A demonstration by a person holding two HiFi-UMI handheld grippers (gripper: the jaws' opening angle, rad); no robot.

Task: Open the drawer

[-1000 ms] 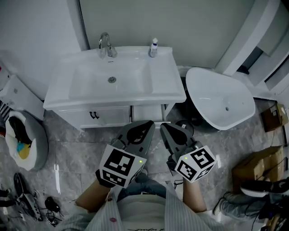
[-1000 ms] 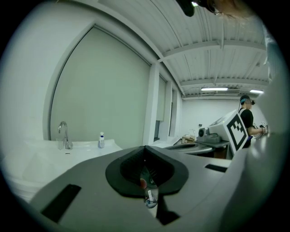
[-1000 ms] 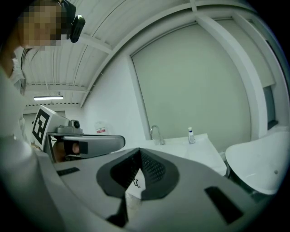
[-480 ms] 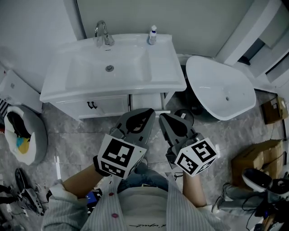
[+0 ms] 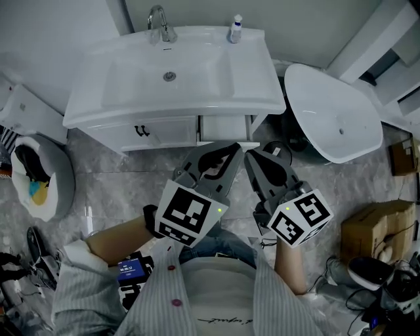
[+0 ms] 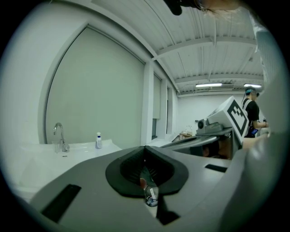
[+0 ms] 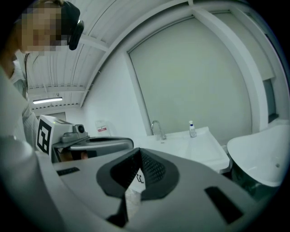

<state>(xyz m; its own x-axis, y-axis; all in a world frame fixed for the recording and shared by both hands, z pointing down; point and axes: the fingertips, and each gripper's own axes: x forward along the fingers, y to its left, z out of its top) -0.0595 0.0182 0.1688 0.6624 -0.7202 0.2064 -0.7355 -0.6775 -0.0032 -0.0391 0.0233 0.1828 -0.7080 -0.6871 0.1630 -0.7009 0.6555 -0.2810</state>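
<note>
One white vanity (image 5: 252,72) fills the upper centre, carrying one faucet (image 5: 157,16) and one bottle (image 5: 235,29). Its front shows two panels. The wider left one, the drawer (image 5: 172,130), is white and flush shut, with one dark handle (image 5: 140,130). Just below are two claws, the left gripper (image 5: 228,149) and right gripper (image 5: 251,156), each pinched together on nothing. One white basin (image 5: 335,115) lies at the upper right.

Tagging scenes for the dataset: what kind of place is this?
Probably a bathroom mock-up in a workshop or showroom, not a lived-in bathroom: a white vanity sink with faucet and soap bottle, a loose white basin on the floor beside it, and a cardboard box nearby.
</note>
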